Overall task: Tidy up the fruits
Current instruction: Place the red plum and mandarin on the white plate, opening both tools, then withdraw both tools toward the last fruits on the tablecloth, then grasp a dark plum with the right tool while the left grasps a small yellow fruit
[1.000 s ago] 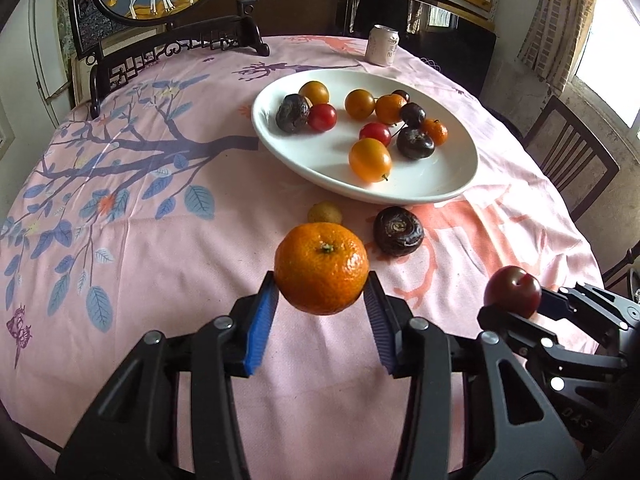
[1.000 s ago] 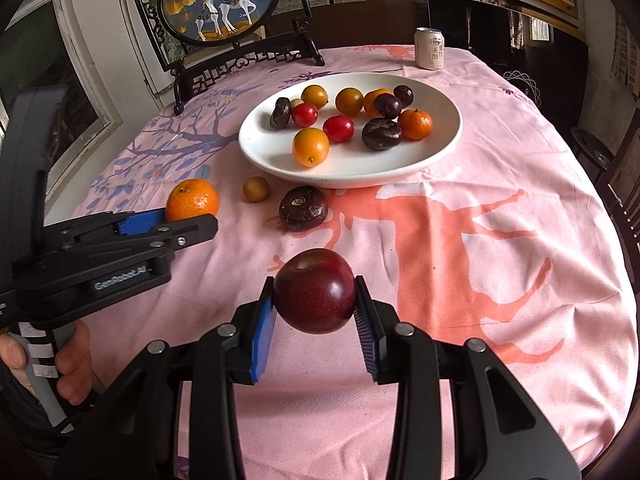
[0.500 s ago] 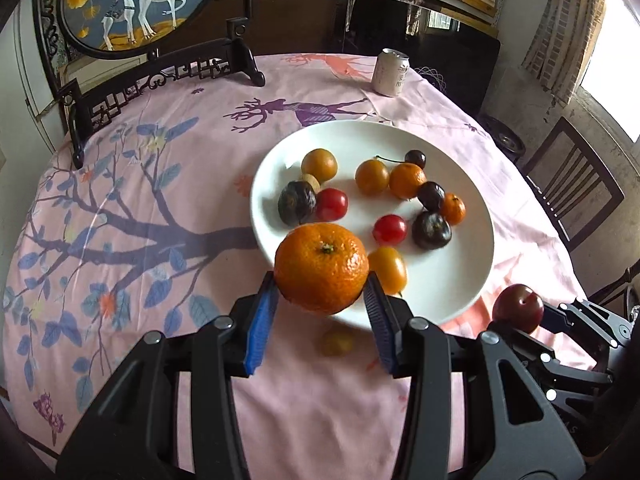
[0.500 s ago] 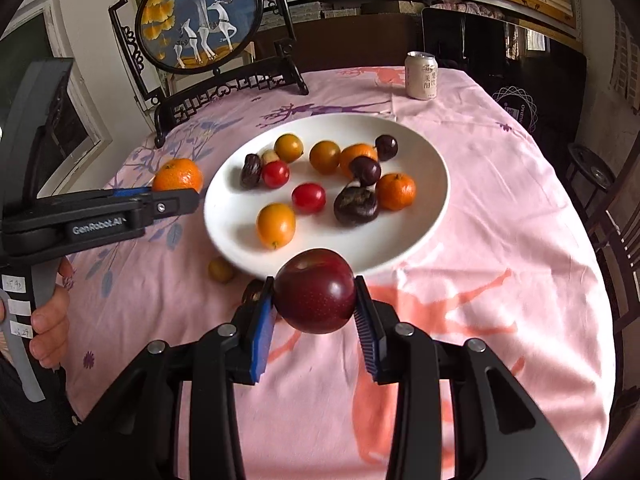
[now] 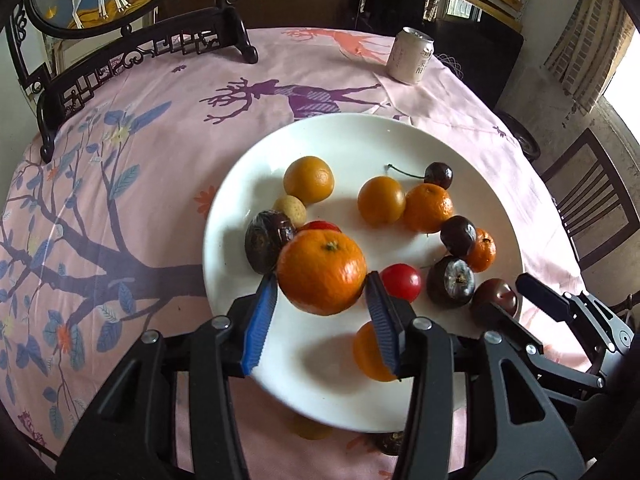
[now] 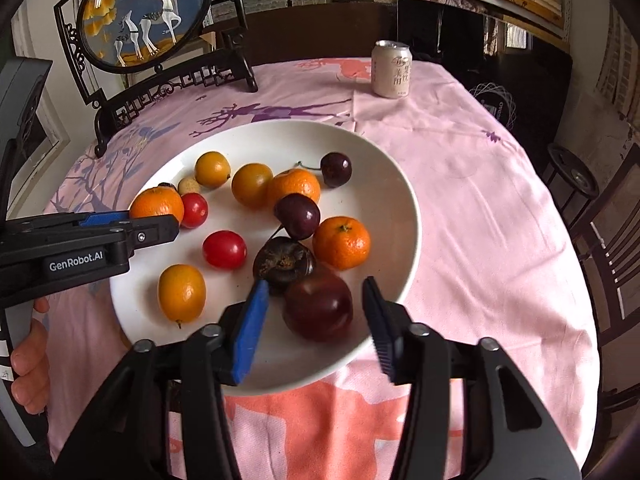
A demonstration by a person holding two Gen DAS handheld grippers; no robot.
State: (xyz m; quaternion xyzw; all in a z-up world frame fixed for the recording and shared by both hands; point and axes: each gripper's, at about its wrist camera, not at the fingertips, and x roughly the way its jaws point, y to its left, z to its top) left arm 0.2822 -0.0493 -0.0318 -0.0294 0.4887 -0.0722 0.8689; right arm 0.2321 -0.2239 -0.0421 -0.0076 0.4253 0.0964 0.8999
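Left gripper (image 5: 320,300) fingers clamp mandarin (image 5: 322,271) over plate (image 5: 360,136); right gripper (image 6: 316,324) fingers wide around plum (image 6: 318,307); released mandarin may roll, scattering crowded fruit.

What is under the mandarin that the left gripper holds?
Under the mandarin is bare white plate. Behind it, a red fruit and a dark wrinkled fruit are partly covered; whether it touches the plate is hidden.

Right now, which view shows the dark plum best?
The right wrist view: the dark plum lies large and unobstructed on the white plate, between the open right gripper fingers. The left wrist view shows it small, partly hidden behind that gripper.
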